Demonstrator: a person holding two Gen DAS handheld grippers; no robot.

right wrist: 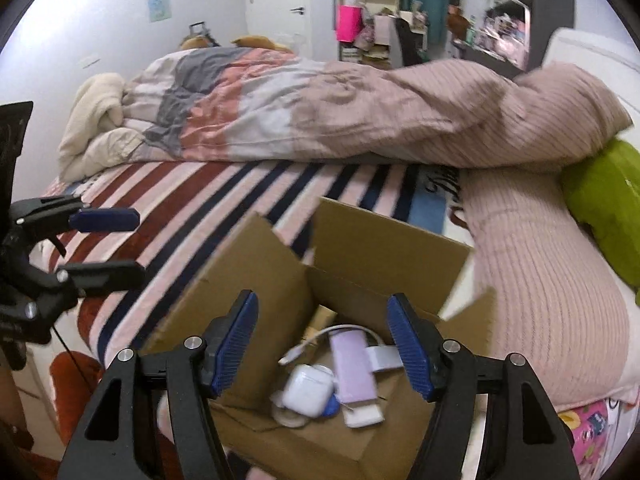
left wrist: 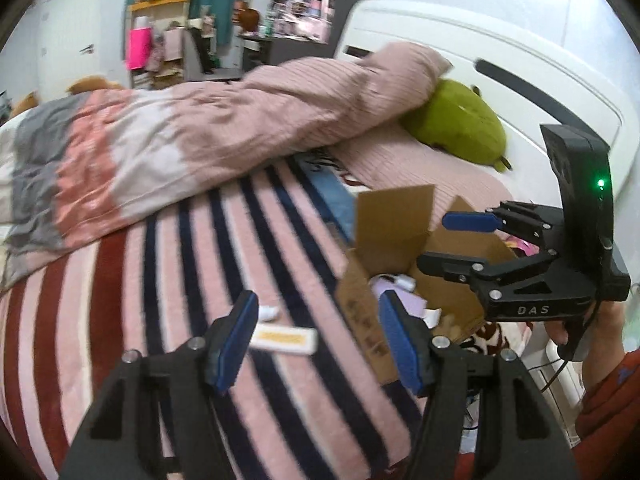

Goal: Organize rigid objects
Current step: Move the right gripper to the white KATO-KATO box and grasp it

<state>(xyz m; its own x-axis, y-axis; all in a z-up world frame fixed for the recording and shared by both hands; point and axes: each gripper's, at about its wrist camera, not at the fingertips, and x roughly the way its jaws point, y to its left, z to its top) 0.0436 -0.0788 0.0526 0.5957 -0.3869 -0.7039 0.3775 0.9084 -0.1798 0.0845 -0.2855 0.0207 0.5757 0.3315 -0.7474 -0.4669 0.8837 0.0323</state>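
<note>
An open cardboard box (right wrist: 372, 256) stands on the striped bed. Inside lie a white earbuds case (right wrist: 307, 391), a lilac flat device (right wrist: 354, 364) and a white cable (right wrist: 316, 340). My right gripper (right wrist: 322, 344) is open and empty, hovering over the box. The box also shows in the left wrist view (left wrist: 394, 220). My left gripper (left wrist: 316, 344) is open and empty above the blanket, left of the box. A white and yellow flat packet (left wrist: 285, 338) and a small white tube (left wrist: 269, 313) lie on the blanket between its fingers. The right gripper (left wrist: 452, 240) shows open over the box.
A bunched pink and grey duvet (left wrist: 192, 136) lies across the bed behind. A green plush toy (left wrist: 456, 124) rests by the white headboard (left wrist: 500, 52). The left gripper (right wrist: 120, 242) shows at the left edge of the right wrist view. Cluttered shelves stand far back.
</note>
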